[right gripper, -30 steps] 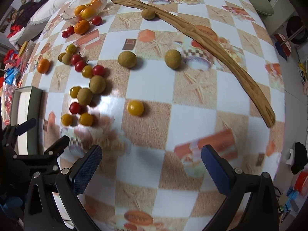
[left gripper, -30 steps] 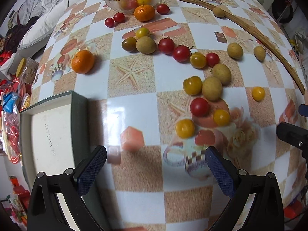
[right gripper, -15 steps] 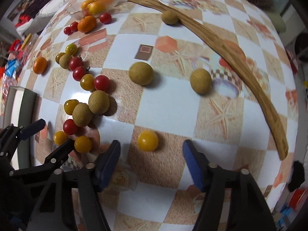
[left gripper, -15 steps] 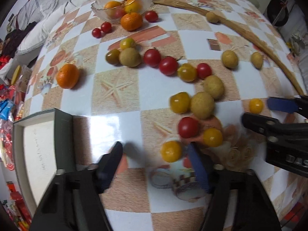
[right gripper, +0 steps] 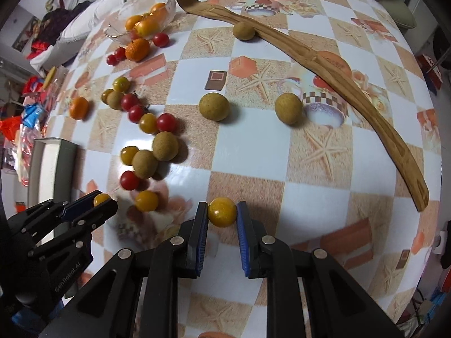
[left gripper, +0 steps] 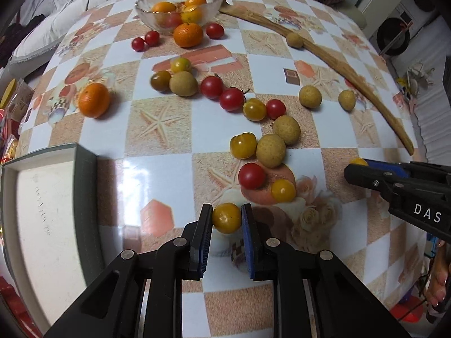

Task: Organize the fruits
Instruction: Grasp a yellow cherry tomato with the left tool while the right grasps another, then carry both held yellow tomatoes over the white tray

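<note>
Both grippers have gone from wide apart a second ago to clamped, each on a small round yellow tomato that earlier lay free on the table. Now the left gripper (left gripper: 227,221) pinches the yellow cherry tomato (left gripper: 227,217) between its blue-lined pads at the near middle of the checked tablecloth (left gripper: 157,166); in the right wrist view the same gripper shows at the near left (right gripper: 102,201). Just beyond its catch lie a red cherry tomato (left gripper: 251,175) and another yellow tomato (left gripper: 283,189), close beside each other. At the right, the right gripper (right gripper: 222,214) squeezes the second yellow cherry tomato (right gripper: 222,212) at the near centre of its own view; from the left wrist only a sliver of that fruit peeks past the black finger (left gripper: 358,162). Across the middle of the table runs a scatter of red and yellow tomatoes and tan round longans (left gripper: 270,150). A loose orange mandarin (left gripper: 94,100) sits at the left, and a clear glass bowl (left gripper: 141,7) holding oranges stands at the far edge, with another mandarin (left gripper: 188,34) touching its near side. A long curved wooden strip (left gripper: 352,76) sweeps down the right. A grey-rimmed white tray (left gripper: 84,183) lies at the near left
</note>
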The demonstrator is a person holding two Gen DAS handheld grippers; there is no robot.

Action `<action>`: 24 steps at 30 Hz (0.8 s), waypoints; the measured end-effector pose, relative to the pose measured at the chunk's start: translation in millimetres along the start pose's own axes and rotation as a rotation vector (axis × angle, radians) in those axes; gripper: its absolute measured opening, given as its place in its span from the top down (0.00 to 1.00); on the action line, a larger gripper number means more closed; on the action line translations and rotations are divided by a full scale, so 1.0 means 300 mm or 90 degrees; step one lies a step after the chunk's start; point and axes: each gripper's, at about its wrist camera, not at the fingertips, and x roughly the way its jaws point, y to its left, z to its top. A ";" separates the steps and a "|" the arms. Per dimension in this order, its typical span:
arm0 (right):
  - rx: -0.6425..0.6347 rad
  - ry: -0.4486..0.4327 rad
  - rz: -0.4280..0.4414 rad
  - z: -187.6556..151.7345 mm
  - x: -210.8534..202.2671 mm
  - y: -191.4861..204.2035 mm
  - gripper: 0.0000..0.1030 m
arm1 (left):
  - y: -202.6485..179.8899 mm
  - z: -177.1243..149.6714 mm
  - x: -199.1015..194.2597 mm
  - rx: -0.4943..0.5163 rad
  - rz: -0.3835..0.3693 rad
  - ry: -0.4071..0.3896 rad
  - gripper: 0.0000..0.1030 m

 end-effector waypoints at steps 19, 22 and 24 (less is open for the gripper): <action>-0.094 0.012 0.065 -0.033 -0.089 0.319 0.79 | 0.326 -0.172 -0.238 -0.087 0.049 -0.052 0.79; -0.129 0.018 0.079 -0.021 -0.071 0.441 0.79 | 0.422 -0.214 -0.252 -0.121 0.068 -0.051 0.79; -0.149 0.023 0.089 -0.019 -0.061 0.510 0.79 | 0.489 -0.247 -0.252 -0.141 0.085 -0.045 0.79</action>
